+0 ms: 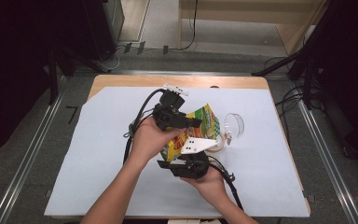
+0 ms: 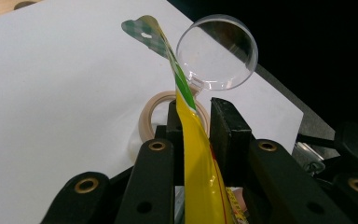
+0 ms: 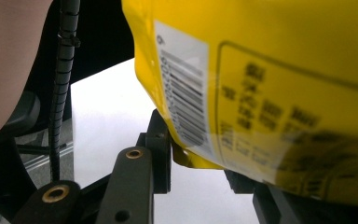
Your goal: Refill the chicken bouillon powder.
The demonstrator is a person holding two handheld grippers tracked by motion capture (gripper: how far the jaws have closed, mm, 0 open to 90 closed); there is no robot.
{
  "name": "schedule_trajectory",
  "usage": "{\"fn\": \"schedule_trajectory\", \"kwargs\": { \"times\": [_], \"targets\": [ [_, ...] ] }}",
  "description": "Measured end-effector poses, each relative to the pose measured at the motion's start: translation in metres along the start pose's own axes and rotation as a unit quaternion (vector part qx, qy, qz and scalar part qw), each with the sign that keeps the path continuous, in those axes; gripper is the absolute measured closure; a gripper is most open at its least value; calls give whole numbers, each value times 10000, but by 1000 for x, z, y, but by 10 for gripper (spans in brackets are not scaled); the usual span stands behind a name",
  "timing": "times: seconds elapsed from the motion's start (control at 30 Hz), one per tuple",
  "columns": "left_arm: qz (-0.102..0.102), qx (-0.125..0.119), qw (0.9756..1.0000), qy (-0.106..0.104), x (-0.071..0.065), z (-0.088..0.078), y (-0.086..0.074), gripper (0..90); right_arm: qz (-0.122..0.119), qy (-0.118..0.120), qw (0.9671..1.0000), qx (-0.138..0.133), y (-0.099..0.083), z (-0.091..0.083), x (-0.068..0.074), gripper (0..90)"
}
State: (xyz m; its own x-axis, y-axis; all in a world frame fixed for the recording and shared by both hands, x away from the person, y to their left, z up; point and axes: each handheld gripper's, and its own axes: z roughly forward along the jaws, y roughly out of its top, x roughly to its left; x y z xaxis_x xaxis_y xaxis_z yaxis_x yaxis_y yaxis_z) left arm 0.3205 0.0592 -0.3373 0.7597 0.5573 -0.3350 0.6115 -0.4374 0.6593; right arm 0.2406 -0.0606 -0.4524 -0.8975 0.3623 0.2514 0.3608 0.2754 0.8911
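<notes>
Where both claws grip the yellow packet (image 1: 200, 125), tape ring (image 2: 151, 116) and clear dish (image 2: 216, 51) close behind.

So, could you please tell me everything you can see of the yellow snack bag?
The snack bag is a glossy yellow foil-like pouch with green and red print, a checked green top edge with a hang hole, and a white barcode label on its back. It is held above the white sheet, tilted. The left gripper has its thin edge between its jaws; the right gripper has its lower corner between its jaws.
</notes>
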Motion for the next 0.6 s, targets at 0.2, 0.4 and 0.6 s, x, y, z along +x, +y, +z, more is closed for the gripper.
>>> {"fn": "schedule_trajectory", "kwargs": {
  "times": [0.2,0.4,0.6],
  "targets": [
    [-5,62,10000,-14,3,-5,1,788,-19,30,10000,14,4,4,1,686],
    [-38,63,10000,-25,10,-8,1,791,-50,31,9999,83,8,9,0,686],
    [-77,-24,10000,-29,12,-12,-1,791,-140,42,9998,132,12,12,-1,686]
  ]
}}
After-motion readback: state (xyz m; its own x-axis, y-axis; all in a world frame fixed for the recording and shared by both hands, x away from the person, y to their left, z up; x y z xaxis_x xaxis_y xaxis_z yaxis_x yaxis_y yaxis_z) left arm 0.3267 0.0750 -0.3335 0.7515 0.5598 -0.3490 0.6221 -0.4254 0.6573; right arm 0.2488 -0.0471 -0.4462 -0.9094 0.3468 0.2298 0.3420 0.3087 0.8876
